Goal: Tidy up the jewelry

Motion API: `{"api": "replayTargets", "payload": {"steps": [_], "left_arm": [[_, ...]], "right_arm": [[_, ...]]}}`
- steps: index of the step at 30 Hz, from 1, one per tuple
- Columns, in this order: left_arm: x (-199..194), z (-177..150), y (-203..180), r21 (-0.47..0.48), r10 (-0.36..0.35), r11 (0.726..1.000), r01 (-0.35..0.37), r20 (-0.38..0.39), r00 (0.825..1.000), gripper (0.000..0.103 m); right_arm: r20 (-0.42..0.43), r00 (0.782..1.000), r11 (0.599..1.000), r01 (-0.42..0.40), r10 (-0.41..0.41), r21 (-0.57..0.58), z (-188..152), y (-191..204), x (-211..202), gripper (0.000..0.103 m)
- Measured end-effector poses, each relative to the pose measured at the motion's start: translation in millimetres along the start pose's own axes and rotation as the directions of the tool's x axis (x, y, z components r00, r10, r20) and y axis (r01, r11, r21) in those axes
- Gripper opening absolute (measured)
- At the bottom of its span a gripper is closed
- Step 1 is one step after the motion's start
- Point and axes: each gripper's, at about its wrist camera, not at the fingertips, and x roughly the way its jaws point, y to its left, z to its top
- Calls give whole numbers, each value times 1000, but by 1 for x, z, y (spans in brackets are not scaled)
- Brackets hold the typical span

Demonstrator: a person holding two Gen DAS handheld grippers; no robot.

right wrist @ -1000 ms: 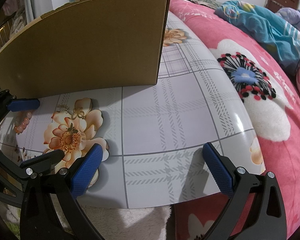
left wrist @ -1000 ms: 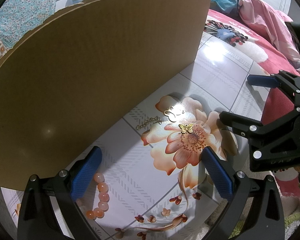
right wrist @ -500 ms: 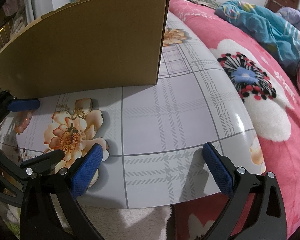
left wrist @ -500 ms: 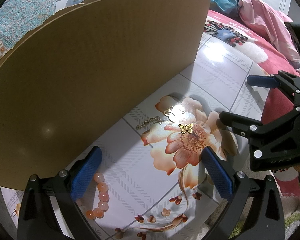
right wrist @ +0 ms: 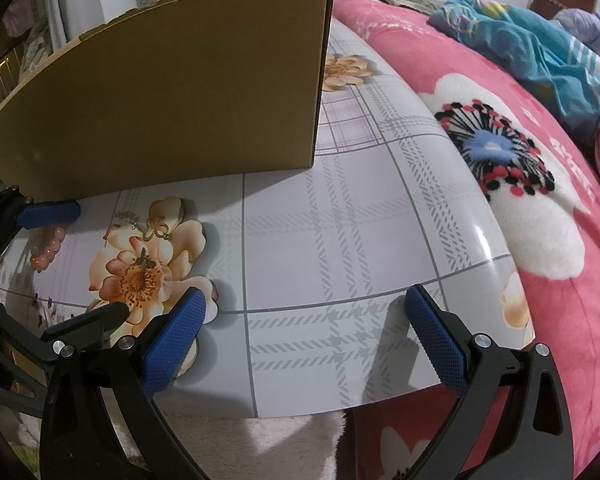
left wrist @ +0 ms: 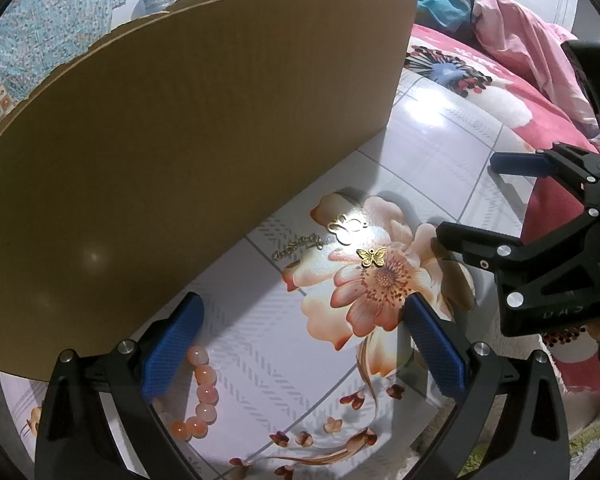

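Hovering over table [right wrist: 340,240], both grippers' jaws spread, empty; butterfly charm [left wrist: 372,257] beside bead bracelet [left wrist: 202,396].

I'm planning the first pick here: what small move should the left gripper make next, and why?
Probably ease the left gripper forward and down toward the butterfly charm. Its fingers are open and empty, and the charm lies loose on the table just ahead, apart from the chain.
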Motion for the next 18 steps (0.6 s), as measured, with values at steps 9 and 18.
{"api": "replayTargets", "payload": {"steps": [9,18], "left_arm": [[0,2,1,15,-6,1000,6,-20,1000,98],[5,7,-2,10,-4,1000,4,-36,999,98]], "right_arm": [[1,1000,1000,0,0,0,2,0,0,95],[0,1000,1000,-1,1,0,6,-1,2,95]]}}
